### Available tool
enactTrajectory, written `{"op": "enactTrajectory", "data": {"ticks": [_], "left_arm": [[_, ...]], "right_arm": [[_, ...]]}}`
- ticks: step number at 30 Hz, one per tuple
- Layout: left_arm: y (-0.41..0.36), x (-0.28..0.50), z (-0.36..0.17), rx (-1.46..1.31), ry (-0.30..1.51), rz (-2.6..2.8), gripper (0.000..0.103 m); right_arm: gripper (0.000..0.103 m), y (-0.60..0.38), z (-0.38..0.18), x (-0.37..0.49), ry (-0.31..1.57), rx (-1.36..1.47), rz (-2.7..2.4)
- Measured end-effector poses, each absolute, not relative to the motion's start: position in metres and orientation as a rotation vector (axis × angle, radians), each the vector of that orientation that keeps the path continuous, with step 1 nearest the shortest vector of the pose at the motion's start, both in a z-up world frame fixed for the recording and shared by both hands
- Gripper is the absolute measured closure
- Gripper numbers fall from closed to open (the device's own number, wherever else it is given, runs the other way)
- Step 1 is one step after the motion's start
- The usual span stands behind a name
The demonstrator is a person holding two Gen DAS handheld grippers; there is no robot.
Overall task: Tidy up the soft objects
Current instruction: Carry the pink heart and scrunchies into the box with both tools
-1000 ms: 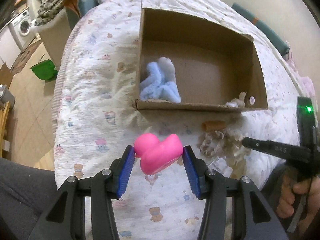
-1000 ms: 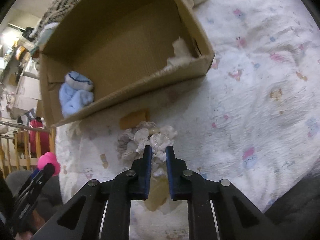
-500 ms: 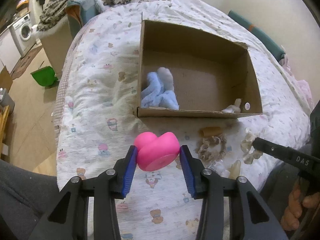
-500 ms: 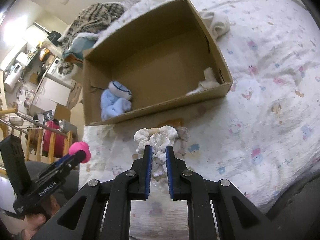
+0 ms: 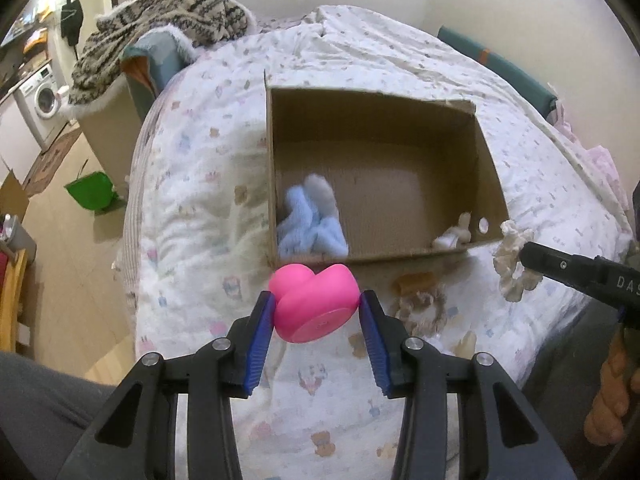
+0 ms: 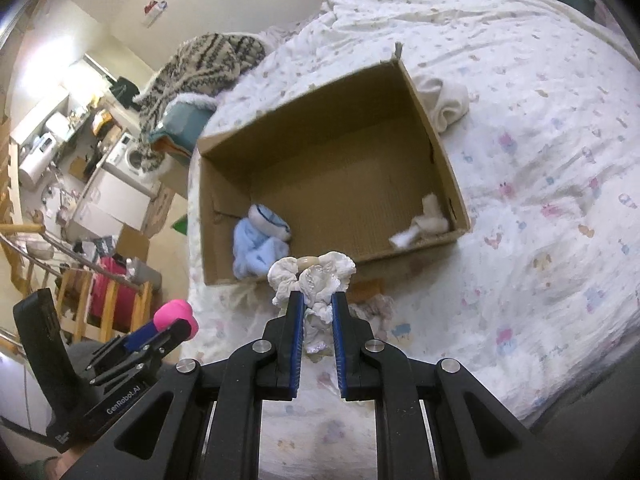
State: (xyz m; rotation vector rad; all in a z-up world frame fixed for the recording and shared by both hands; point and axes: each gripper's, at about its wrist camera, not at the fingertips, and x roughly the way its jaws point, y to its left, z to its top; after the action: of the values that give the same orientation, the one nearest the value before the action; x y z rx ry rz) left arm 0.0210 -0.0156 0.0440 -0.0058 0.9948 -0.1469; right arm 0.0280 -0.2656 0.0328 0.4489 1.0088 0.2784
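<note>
Left gripper (image 5: 317, 312), angled downward, clamps a glossy pink toy (image 5: 314, 305); right gripper (image 6: 317, 309), likewise tilted, pinches a crinkled white scrunchie (image 6: 312, 276). Both have risen off the bedspread (image 5: 192, 184) since a second ago and hang before the cardboard box (image 5: 490, 168) holding a blue plush (image 5: 310, 224).

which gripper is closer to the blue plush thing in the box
Left. The left gripper, clamped on the pink toy, sits just outside the box wall by the blue plush. The right gripper, holding the cream scrunchie, is off by the opposite corner.
</note>
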Motion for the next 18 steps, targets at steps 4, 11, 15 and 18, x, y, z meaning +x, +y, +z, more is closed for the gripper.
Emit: {"op": "enactTrajectory", "data": {"ticks": [4, 11, 15, 18], "left_arm": [[-0.022, 0.045, 0.055, 0.014, 0.976, -0.151, 0.063], [-0.040, 0.083, 0.060, 0.006, 0.965, -0.150, 0.063], [-0.053, 0.100, 0.059, 0.014, 0.963, -0.144, 0.063], [-0.060, 0.110, 0.055, 0.023, 0.971, -0.140, 0.063]], "right_arm": [[0.088, -0.264, 0.042, 0.039, 0.981, 0.406, 0.285], [0.088, -0.280, 0.050, 0.066, 0.942, 0.411, 0.279], [0.088, -0.288, 0.052, 0.084, 0.921, 0.412, 0.269], [0.088, -0.293, 0.049, 0.098, 0.912, 0.422, 0.267]]}}
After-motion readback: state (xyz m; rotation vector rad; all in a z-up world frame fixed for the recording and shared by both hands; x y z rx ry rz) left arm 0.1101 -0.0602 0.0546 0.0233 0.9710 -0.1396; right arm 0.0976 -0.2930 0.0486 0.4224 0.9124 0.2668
